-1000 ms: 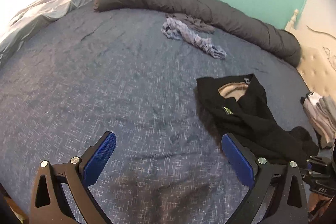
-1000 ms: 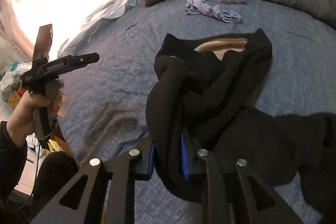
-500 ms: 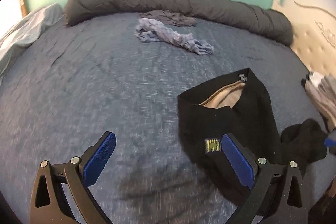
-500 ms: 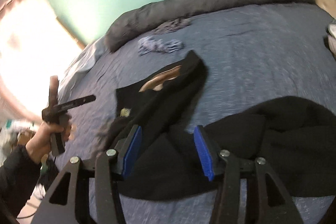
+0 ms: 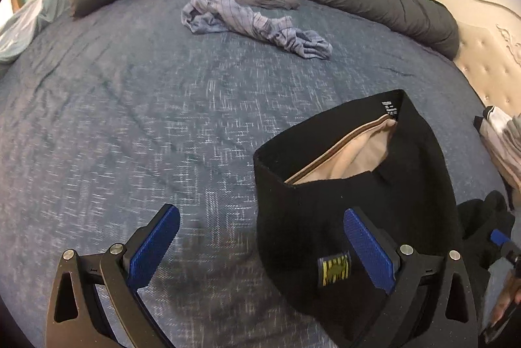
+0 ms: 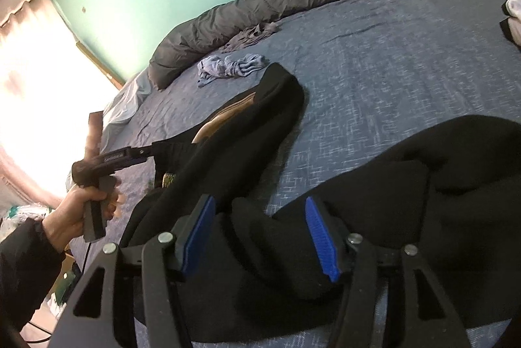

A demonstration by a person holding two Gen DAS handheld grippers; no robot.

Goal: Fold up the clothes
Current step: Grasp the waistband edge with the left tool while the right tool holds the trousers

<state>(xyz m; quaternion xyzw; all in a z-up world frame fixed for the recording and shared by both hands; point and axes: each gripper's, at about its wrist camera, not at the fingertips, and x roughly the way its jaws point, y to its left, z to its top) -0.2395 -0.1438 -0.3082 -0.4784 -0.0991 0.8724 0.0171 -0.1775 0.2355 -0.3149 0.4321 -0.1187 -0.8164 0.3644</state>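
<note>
Blue bedspread (image 5: 130, 126) bearing black trousers (image 5: 374, 185), waistband spread flat, tan pocket lining (image 5: 351, 159) exposed. Left gripper (image 5: 260, 250): jaws wide apart, straddling the waistband's corner without pressing it. Right gripper (image 6: 259, 234): jaws opening, bunched trouser fabric lying loose between them.

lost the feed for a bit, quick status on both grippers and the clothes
Left gripper open, over waistband of black trousers. Right gripper opening, black cloth loose between pads. Crumpled blue striped garment farther up the bed, clear.
</note>
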